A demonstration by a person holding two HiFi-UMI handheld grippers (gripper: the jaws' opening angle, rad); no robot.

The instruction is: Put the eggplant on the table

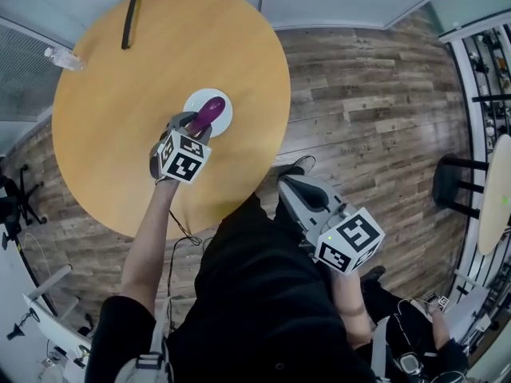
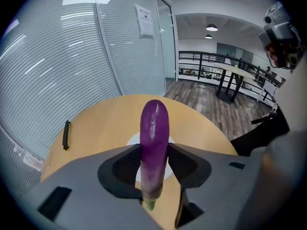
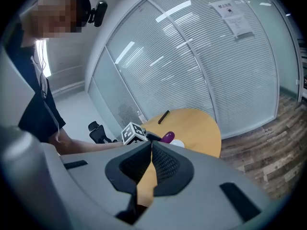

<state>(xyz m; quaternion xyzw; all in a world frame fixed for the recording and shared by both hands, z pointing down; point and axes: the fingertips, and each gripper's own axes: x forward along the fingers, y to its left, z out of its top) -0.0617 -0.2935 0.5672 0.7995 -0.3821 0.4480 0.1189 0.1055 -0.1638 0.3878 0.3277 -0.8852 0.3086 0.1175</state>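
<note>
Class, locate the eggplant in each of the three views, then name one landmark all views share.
Head view: eggplant left of centre, over the plate, in the left hand-held gripper.
Left gripper view: eggplant dead centre, between the jaws.
Right gripper view: eggplant small, near centre, above the jaws.
Shared landmark: the table.
</note>
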